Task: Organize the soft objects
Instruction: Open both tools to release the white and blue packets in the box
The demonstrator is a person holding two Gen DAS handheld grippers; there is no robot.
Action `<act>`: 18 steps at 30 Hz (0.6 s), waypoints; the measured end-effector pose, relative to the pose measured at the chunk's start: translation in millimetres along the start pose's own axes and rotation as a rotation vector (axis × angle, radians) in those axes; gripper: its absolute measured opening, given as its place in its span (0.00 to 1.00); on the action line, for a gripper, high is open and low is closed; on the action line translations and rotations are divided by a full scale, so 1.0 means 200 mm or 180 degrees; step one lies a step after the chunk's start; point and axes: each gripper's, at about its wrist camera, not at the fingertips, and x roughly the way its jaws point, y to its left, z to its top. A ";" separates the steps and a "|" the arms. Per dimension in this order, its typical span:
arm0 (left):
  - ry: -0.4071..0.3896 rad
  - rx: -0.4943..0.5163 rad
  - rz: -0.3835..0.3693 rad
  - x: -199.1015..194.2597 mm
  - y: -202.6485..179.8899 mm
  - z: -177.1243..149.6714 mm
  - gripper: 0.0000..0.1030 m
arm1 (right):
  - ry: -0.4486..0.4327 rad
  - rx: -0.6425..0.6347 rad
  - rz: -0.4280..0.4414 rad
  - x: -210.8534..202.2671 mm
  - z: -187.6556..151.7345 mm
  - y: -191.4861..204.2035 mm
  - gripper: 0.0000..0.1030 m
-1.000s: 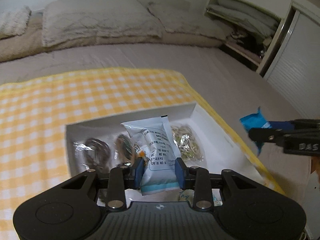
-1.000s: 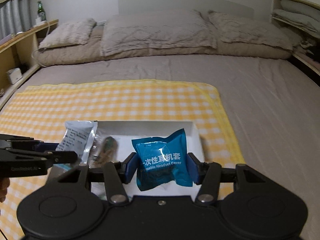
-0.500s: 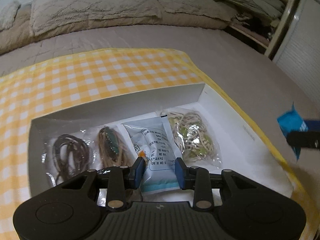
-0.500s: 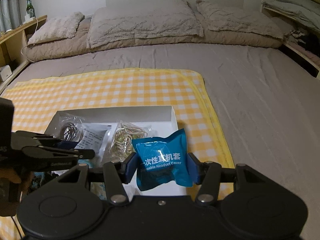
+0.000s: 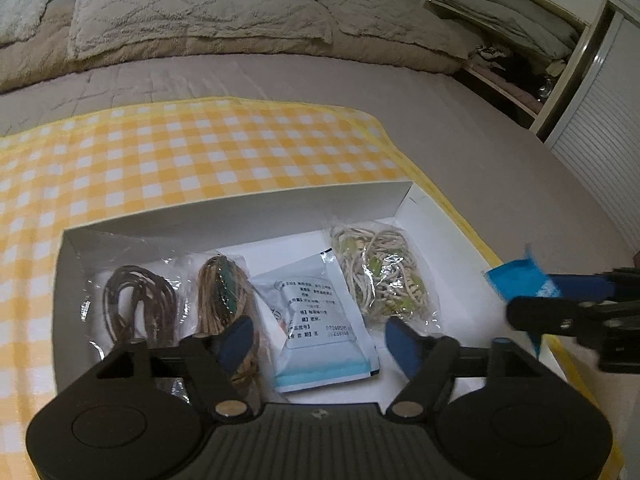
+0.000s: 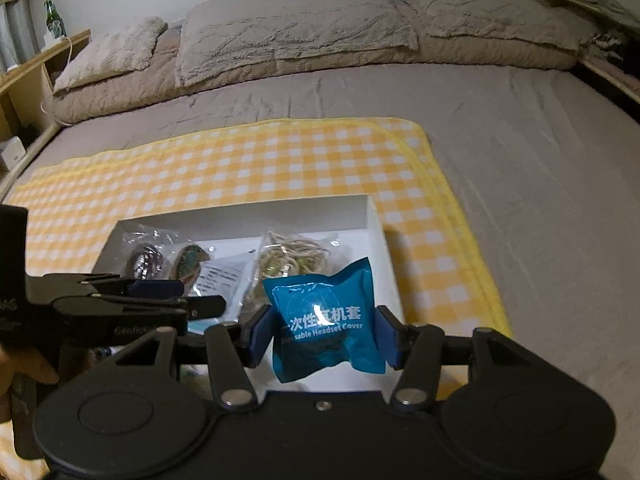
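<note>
A white shallow box [image 5: 240, 212] lies on a yellow checked cloth [image 5: 200, 152] on the bed. In it lie a brown cord bag [image 5: 138, 300], a green-and-brown bag [image 5: 224, 284], a white-and-blue sachet [image 5: 320, 320] and a beige string bag [image 5: 380, 276]. My left gripper [image 5: 320, 340] is open, its jaws apart on either side of the sachet, which lies flat in the box. My right gripper [image 6: 325, 332] is shut on a blue headset-cover packet [image 6: 326, 316], held above the box's right end [image 6: 376, 240]. The packet also shows in the left wrist view [image 5: 520, 280].
Pillows [image 6: 292, 32] lie along the head of the grey bed [image 6: 520, 160]. A shelf with a green bottle [image 6: 52, 20] stands at the left. A wardrobe with folded bedding [image 5: 520, 40] stands at the right.
My left gripper has opened and let go of the white-and-blue sachet, which now lies in the box. My right gripper with the blue packet has moved closer over the box's right end.
</note>
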 end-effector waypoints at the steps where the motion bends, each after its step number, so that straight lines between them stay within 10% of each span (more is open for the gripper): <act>1: 0.0007 0.0035 0.0017 -0.01 0.00 0.00 0.76 | 0.0021 0.0008 0.0005 0.02 0.00 0.01 0.60; 18: 0.0038 0.0212 0.0198 -0.16 -0.05 -0.02 0.91 | 0.0189 0.0134 -0.0246 0.00 -0.05 -0.02 0.71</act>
